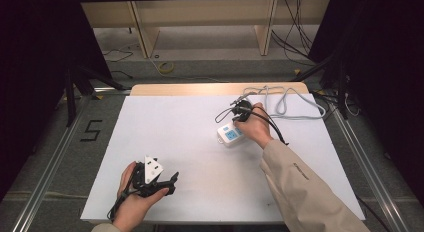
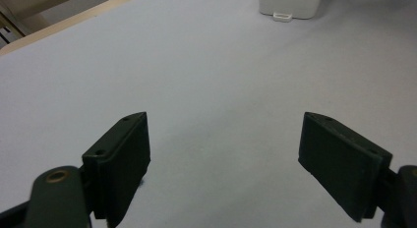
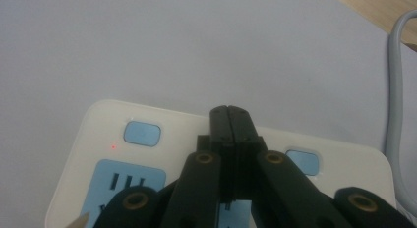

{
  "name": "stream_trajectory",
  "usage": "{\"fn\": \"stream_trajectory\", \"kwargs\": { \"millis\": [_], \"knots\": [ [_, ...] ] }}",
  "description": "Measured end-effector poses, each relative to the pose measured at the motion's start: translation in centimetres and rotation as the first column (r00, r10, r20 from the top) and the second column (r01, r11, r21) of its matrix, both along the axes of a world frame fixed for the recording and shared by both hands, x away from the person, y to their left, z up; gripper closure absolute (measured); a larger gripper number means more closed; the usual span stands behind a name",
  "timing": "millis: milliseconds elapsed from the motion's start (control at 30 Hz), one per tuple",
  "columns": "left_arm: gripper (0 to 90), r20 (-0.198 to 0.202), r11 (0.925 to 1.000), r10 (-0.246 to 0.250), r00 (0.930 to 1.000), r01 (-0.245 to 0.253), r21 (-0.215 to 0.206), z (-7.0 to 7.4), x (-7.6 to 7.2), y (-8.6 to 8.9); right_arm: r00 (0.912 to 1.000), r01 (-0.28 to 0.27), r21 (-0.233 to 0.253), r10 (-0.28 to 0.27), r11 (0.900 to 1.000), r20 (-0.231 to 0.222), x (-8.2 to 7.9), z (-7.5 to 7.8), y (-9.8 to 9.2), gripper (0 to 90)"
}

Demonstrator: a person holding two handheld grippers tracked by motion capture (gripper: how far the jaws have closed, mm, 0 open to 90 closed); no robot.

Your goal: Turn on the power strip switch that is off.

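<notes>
A white power strip (image 1: 230, 134) with blue socket faces lies on the white table (image 1: 200, 142), right of centre. My right gripper (image 3: 230, 115) is shut, its jaws pressed together with nothing between them, and points down at the power strip (image 3: 162, 164) between two blue buttons (image 3: 142, 133). A small red light (image 3: 113, 147) glows on the strip. My left gripper (image 2: 223, 154) is open low over the bare table near the front left; the left gripper (image 1: 170, 182) is held in a hand. The power strip's end (image 2: 290, 4) shows far ahead of it.
A grey cable (image 1: 285, 99) coils at the table's back right, by the wooden edge (image 1: 215, 88). Black cables (image 1: 270, 124) trail from the right gripper. Shelving (image 1: 200, 22) and floor cables lie beyond the table.
</notes>
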State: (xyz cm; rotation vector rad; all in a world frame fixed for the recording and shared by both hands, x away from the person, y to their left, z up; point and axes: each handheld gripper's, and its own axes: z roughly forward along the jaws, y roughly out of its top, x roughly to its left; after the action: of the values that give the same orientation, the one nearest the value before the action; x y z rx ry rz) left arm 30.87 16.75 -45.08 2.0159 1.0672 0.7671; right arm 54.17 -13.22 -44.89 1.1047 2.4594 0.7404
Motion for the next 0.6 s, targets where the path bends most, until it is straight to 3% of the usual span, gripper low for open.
{"fn": "stream_trajectory", "kwargs": {
  "millis": [600],
  "knots": [
    [19.3,0.000,1.0000,0.002,1.0000,-0.002,-0.001,0.01,-0.03,0.01,0.9997,-0.022,0.026,0.022,0.999,-0.010,-0.07,0.02,0.15,90.0]
  ]
}}
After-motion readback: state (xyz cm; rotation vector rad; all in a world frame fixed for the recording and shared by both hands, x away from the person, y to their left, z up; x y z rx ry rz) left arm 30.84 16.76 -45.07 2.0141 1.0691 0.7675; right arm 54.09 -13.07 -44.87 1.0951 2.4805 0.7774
